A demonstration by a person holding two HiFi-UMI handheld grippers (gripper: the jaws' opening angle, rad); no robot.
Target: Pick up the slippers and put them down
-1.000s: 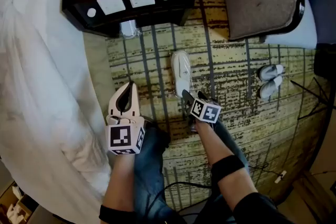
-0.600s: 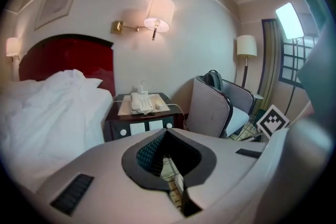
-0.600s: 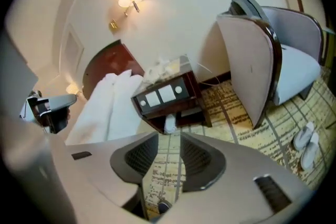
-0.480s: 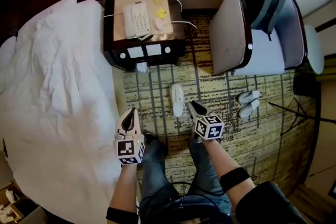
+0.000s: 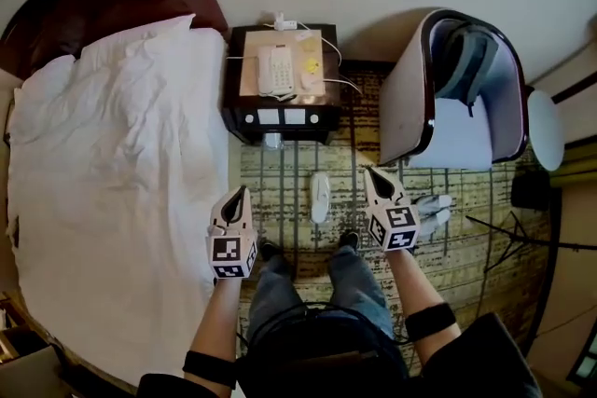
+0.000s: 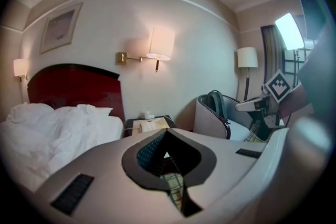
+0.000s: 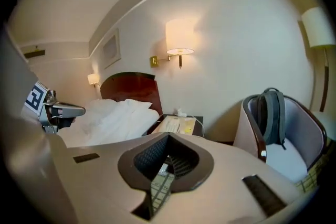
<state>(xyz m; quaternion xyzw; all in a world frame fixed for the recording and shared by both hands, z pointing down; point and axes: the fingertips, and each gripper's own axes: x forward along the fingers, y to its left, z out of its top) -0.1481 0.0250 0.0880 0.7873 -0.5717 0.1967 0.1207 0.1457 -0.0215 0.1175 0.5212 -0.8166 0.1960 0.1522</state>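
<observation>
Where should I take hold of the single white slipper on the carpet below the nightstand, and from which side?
Probably the end farthest from the nightstand. The white slipper lies flat, lengthwise toward it, so reopen the right tongs, which just closed empty, come down from above and pinch across the narrow width.

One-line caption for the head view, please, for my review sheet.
Person holds left gripper and right gripper shut and empty; one white slipper lies on the carpet below.
</observation>
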